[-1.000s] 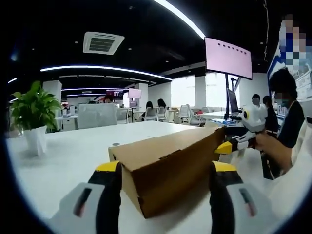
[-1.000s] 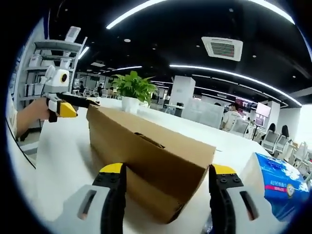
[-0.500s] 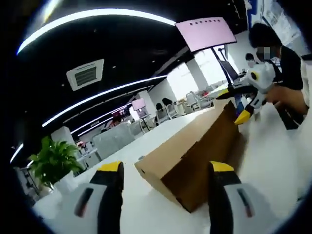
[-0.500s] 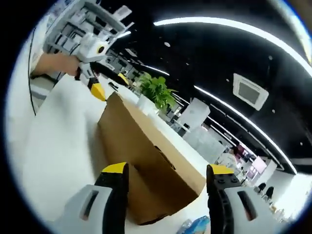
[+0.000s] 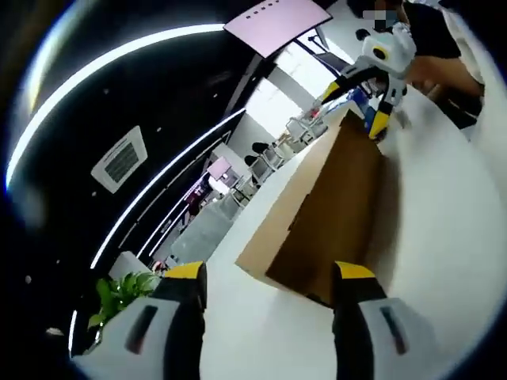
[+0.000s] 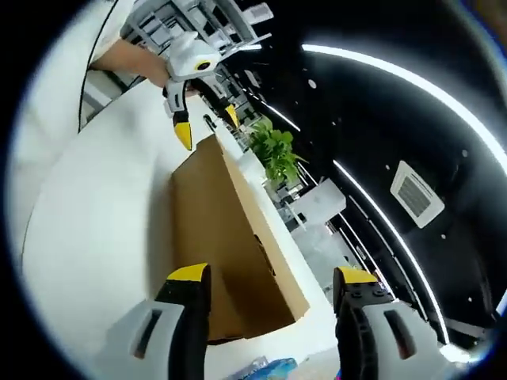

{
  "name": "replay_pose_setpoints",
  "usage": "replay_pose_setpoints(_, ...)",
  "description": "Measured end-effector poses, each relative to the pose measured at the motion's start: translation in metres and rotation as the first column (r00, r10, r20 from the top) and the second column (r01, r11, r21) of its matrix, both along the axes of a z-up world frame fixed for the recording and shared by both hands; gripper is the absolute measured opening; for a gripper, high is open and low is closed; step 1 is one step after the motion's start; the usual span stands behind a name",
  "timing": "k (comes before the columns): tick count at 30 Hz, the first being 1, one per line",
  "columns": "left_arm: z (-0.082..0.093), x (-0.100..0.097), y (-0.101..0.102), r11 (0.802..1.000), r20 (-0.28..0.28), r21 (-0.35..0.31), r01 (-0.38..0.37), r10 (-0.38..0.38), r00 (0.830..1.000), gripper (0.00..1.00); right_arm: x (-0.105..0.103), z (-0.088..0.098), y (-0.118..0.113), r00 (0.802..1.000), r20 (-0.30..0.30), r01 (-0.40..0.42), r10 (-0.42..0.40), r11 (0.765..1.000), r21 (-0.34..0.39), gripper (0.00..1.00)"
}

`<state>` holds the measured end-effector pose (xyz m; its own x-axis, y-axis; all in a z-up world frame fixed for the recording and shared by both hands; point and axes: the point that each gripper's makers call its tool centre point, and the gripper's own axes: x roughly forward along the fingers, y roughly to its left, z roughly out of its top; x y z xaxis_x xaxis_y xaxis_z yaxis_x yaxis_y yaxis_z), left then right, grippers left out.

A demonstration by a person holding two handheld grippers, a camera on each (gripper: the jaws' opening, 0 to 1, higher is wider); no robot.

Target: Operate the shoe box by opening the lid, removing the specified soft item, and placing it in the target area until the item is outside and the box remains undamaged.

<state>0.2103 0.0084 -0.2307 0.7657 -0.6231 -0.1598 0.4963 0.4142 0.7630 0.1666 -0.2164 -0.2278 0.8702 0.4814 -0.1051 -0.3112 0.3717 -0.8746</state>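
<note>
Two tools, the left tool (image 5: pixel 265 289) and the right tool (image 6: pixel 265 289), sit with jaws apart at each end of the closed shoe box (image 5: pixel 321 210) on the white tabletop (image 5: pixel 444 237), so lift the lid slowly and evenly.

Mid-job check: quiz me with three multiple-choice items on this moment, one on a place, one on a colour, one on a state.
1. Where does the box rest?
A. on the white table
B. on a shelf
C. on a chair

2. What colour are the jaw tips?
A. red
B. yellow
C. green

3. What state is the box lid in?
A. torn off
B. wide open
C. shut

Key: 1 A, the box sits on the tabletop in both views. 2 B, both the left gripper and right gripper end in yellow. 3 C, the brown top lies flat and closed.
</note>
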Motion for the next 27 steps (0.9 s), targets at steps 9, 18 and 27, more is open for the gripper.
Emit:
replay_pose_setpoints(9,-0.011,0.002,-0.002,0.995,0.053,0.101,0.014,-0.020,0.998,0.55,-0.001,-0.003,-0.002,0.999,0.038,0.012,-0.009,0.996,-0.093,0.57)
replay_pose_setpoints(18,-0.008,0.005,0.001,0.983,0.118,0.183,-0.029,0.008,0.993,0.51,0.001,-0.008,-0.006,0.999,0.045,0.028,-0.023,0.994,-0.109,0.54)
replay_pose_setpoints(27,-0.008,-0.003,-0.008,0.982,0.128,0.186,0.011,-0.035,0.991,0.45,0.001,-0.014,-0.013,0.998,0.041,0.051,-0.046,0.992,-0.118,0.51)
